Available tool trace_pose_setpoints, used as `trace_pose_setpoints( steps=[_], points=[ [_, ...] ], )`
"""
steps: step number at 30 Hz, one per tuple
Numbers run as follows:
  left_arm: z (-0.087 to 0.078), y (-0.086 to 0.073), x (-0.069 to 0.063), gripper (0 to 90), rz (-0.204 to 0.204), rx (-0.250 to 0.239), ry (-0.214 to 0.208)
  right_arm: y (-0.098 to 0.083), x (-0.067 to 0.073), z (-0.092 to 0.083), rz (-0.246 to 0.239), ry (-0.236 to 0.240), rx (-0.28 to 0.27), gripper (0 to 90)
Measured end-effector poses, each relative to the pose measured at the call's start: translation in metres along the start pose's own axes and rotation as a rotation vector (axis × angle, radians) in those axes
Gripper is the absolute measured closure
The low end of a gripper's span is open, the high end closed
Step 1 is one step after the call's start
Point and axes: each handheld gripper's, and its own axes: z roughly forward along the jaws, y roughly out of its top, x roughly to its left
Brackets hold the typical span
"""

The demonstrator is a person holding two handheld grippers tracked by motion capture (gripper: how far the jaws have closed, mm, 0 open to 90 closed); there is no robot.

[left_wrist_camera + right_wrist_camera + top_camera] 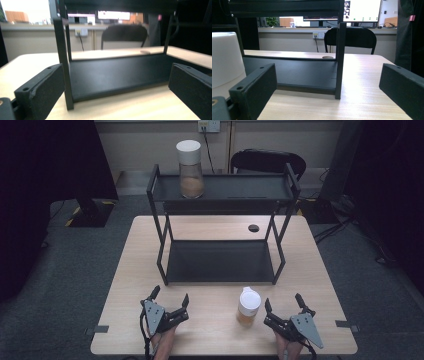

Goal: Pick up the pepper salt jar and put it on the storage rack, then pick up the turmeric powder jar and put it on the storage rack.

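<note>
While both hands rest at the near edge of the table (130,270), the left gripper (170,296) sits with its jaws spread wide and nothing between them, pointing toward the black rack (220,262) in the middle. Over on the other side, the right gripper (284,301) is just as wide open, jaws empty, and right beside it, just to its left, stands the small jar (248,307) with its white lid, upright on the wood and not touched by either jaw. In the right gripper view that jar (224,62) looms at the left edge, outside the left jaw, with the rack's front post (339,60) standing straight ahead between the open jaws. In the left gripper view the rack's lower shelf (117,75) lies dead ahead, one corner post (62,62) close to the left jaw. Up on the rack's top shelf (235,187), at its left end, a taller jar (190,168) with a white lid stands upright, brown contents showing in its lower part. A black chair (267,162) waits behind the table, well apart from everything.
</note>
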Motion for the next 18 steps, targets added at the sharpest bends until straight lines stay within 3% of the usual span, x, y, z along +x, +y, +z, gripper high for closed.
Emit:
trace_pose_setpoints(
  steps=[3, 8, 18],
  points=[
    [0.0000, -0.0008, -0.0009, 0.2, 0.018, -0.005, -0.002, 0.0000, 0.0000, 0.0000, 0.000, 0.000, 0.000, 0.1],
    [0.0004, -0.0004, -0.0012, 0.2, 0.002, -0.002, 0.006, 0.0000, 0.0000, -0.0001, 0.000, 0.000, 0.000, 0.0],
    [0.0005, -0.0002, -0.0028, 1.2, 0.017, -0.001, 0.007, 0.0000, -0.0005, 0.0000, 0.001, 0.003, 0.000, 0.0]
  ],
)
